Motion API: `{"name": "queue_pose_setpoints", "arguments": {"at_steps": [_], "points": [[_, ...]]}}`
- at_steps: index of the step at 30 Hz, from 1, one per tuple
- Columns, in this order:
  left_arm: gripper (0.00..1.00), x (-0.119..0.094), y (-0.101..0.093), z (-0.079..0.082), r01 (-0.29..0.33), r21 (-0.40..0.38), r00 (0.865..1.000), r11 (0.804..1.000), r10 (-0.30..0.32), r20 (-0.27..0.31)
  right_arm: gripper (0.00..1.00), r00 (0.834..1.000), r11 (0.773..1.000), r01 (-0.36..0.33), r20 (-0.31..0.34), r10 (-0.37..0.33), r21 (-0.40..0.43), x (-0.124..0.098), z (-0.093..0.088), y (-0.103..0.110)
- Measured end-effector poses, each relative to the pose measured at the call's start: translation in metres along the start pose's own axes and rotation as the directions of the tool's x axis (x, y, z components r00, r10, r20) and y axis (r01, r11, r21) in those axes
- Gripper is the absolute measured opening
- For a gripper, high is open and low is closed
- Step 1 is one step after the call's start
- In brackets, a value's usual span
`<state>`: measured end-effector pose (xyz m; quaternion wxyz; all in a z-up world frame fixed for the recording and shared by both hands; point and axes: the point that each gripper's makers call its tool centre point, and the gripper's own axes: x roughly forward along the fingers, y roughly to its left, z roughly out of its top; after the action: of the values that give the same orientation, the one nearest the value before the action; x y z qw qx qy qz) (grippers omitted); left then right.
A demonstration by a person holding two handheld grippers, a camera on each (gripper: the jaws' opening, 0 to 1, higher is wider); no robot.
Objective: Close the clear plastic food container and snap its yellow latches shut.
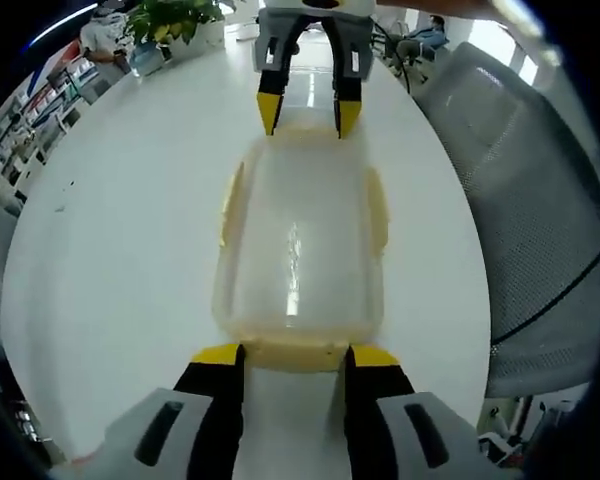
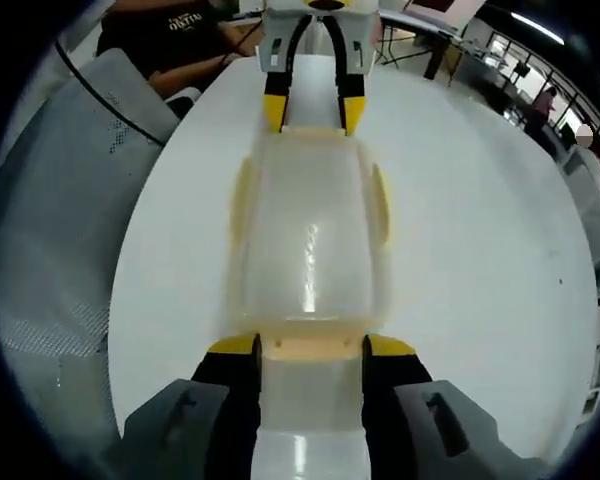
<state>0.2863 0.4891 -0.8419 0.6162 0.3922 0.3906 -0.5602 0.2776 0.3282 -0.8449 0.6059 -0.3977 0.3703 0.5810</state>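
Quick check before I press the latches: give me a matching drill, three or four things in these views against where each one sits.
Things:
1. clear plastic food container
2. left hand-held gripper
3. right hand-held gripper
4. grey mesh chair
5. potted plant

Places:
A. at one end latch of the container
B. at the table's far edge
C. centre of the white table
D. beside the table
E. at the opposite end latch

Pairs: 1-C, 2-A, 3-E, 4-D, 5-B
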Motion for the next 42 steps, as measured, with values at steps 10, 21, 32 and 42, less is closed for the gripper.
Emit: {"name": "queue_pose_setpoints", "arguments": {"at_steps": [10, 21, 32, 42], "points": [[0.34, 0.0002, 0.0, -0.0004, -0.001, -0.005, 1.0, 1.0, 0.001, 0.003, 0.36, 1.0, 1.0, 0.006, -0.018, -0.006, 0.008, 0.0003, 0.0, 0.0], [0.34, 0.0005, -0.0017, 0.0002, -0.001, -0.005, 1.0, 1.0, 0.001, 0.004, 0.36, 1.0, 1.0, 0.002, -0.02, -0.002, 0.002, -0.0001, -0.001, 0.0003], [0.34, 0.0008, -0.0032, 0.0014, -0.002, -0.005, 1.0, 1.0, 0.002, -0.002, 0.36, 1.0, 1.0, 0.01, -0.012, -0.01, -0.009, -0.0011, -0.0018, 0.0015], [0.34, -0.0025, -0.0091, 0.0052, -0.009, -0.009, 1.0, 1.0, 0.009, -0.002, 0.35, 1.0, 0.999, 0.012, -0.017, -0.013, -0.029, -0.0028, -0.0032, 0.0039]]}}
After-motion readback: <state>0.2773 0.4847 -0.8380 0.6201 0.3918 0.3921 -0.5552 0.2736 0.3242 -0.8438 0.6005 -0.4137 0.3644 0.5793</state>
